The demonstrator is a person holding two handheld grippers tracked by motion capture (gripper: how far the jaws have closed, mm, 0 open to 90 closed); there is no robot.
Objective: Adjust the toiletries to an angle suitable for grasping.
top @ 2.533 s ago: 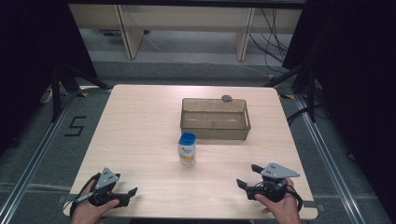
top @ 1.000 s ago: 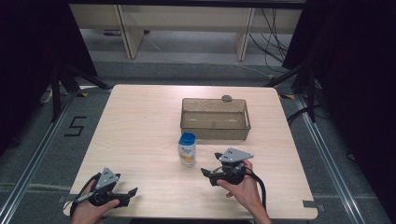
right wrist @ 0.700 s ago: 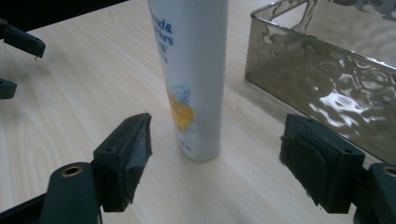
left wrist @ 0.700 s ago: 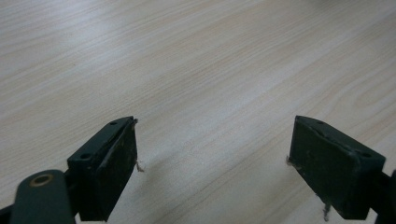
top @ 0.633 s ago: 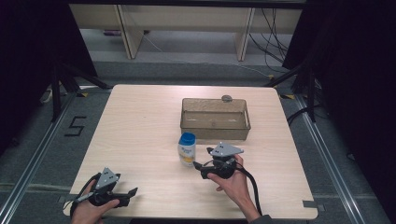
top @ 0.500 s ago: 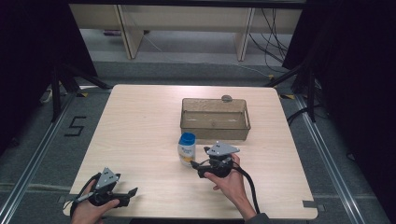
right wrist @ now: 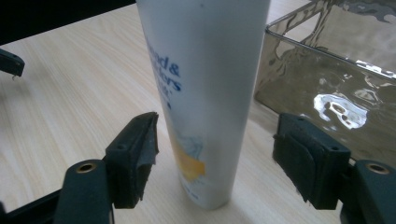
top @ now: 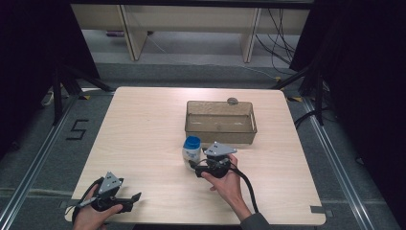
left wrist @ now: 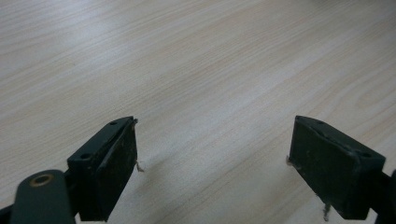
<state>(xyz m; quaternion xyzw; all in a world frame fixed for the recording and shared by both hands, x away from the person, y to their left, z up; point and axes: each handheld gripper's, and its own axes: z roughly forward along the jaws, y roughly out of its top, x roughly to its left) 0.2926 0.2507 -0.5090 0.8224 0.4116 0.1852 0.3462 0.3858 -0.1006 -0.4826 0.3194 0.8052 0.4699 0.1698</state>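
Observation:
A white bottle [top: 191, 149] with a blue cap stands upright at the middle of the table, just in front of a clear plastic bin [top: 220, 136]. My right gripper [top: 195, 166] has reached it from the right. In the right gripper view the bottle [right wrist: 205, 93] rises between the two jaws of my right gripper [right wrist: 215, 140]. The jaws have just been closing, but a gap still shows on each side, so they stand open. My left gripper [top: 134, 198] rests at the table's front left, and its jaws [left wrist: 212, 149] stand wide open over bare wood.
The bin [right wrist: 327, 70] lies close behind and to the right of the bottle. A small grey object [top: 232, 101] sits by its far rim. The table edge [top: 191, 223] runs just in front of both hands. Shelving legs and cables stand beyond the far edge.
My right hand has travelled from the table's front right to the bottle, and its jaws now flank it. The left hand has stayed put.

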